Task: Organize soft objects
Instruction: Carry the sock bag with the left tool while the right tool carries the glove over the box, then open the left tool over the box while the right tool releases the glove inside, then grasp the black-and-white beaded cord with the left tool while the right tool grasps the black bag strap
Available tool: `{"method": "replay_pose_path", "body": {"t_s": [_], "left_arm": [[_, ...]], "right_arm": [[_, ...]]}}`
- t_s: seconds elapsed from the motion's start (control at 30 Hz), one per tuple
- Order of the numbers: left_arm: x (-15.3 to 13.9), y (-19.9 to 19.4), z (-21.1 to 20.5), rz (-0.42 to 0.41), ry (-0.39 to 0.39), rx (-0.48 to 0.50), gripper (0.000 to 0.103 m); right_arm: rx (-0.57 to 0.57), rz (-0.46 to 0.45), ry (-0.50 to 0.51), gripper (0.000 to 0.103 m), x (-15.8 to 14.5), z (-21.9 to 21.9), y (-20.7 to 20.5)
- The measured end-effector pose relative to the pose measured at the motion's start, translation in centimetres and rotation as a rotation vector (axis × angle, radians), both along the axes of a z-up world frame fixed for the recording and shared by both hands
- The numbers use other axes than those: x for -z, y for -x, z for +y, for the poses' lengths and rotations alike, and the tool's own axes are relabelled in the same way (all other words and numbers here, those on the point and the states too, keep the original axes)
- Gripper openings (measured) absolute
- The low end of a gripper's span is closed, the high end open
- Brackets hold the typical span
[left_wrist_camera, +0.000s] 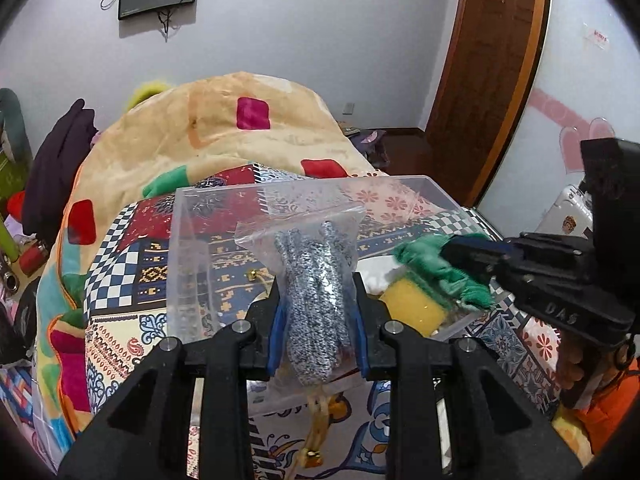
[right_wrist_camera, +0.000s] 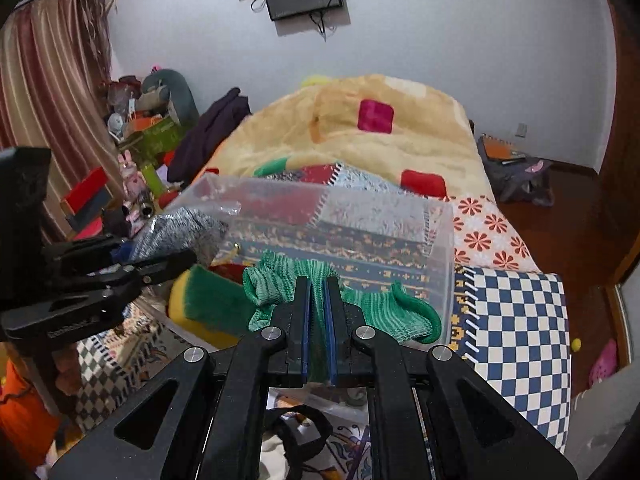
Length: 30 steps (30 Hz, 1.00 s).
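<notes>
My left gripper [left_wrist_camera: 317, 312] is shut on a clear plastic bag holding a grey speckled knit item [left_wrist_camera: 316, 300], held over the near side of a clear plastic bin [left_wrist_camera: 188, 240]. The bag also shows at the left in the right wrist view [right_wrist_camera: 180, 232]. My right gripper [right_wrist_camera: 319, 300] is shut on a green knit cloth [right_wrist_camera: 360, 304] over the same bin [right_wrist_camera: 440, 240]; it appears from the right in the left wrist view [left_wrist_camera: 452, 250], with the cloth [left_wrist_camera: 436, 268]. A yellow and green sponge [right_wrist_camera: 208, 304] lies in the bin below, also visible in the left wrist view [left_wrist_camera: 416, 304].
The bin stands on a bed with a patterned patchwork cover [right_wrist_camera: 520, 320]. A big cream blanket with coloured squares [right_wrist_camera: 380, 132] is heaped behind it. Clutter and a dark garment [right_wrist_camera: 212, 128] lie at the left. Wooden floor and a bag [right_wrist_camera: 516, 176] are at the right.
</notes>
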<state>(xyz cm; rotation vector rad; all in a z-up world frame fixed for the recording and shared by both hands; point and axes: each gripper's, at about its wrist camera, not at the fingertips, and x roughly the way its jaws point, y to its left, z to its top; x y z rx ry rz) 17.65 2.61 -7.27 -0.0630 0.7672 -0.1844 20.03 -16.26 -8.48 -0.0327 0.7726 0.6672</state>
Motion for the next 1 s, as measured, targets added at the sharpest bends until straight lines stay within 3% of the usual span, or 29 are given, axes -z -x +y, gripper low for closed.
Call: {"method": "replay_pose_path", "body": {"t_s": [0.17,0.23,0.33,0.47,0.53,0.6,0.73,1.0], "left_arm": [[-0.4,0.4,0.1,0.004,0.016,-0.006,0.037],[-1.0,0.8,0.3,-0.01,0.017,-0.017,0.042],[-2.3,1.8,0.5,-0.041,0.022,-0.034,0.049],[-3.8,3.7,0.8,-0.085,0.011,-0.052,0.057],[-4.3,4.8,0.7,-0.104,-0.001,-0.053,0.063],[-4.4,6.1,0.5,-0.112,-0.02,-0.047,0.064],[-3.4,8.1,-0.3,-0.082,-0.043,-0.018,0.067],[1.2,11.0,-1.1,0.059,-0.04,0.028,0.067]], "right_arm": [[0.0,0.015,0.011,0.014,0.0,-0.2,0.1],[0.007,0.003,0.009,0.032,-0.4,-0.5,0.5],[0.017,-0.031,-0.001,0.05,-1.2,-1.0,1.2],[0.02,-0.079,0.001,0.054,-2.7,-1.5,2.5],[0.025,-0.1,-0.007,0.068,-3.1,-2.1,3.2],[0.031,-0.117,-0.021,0.073,-3.5,-2.7,4.1],[0.013,-0.092,-0.014,0.074,-2.9,-3.1,5.2],[-0.032,0.016,0.037,0.074,0.9,-2.7,6.5]]}}
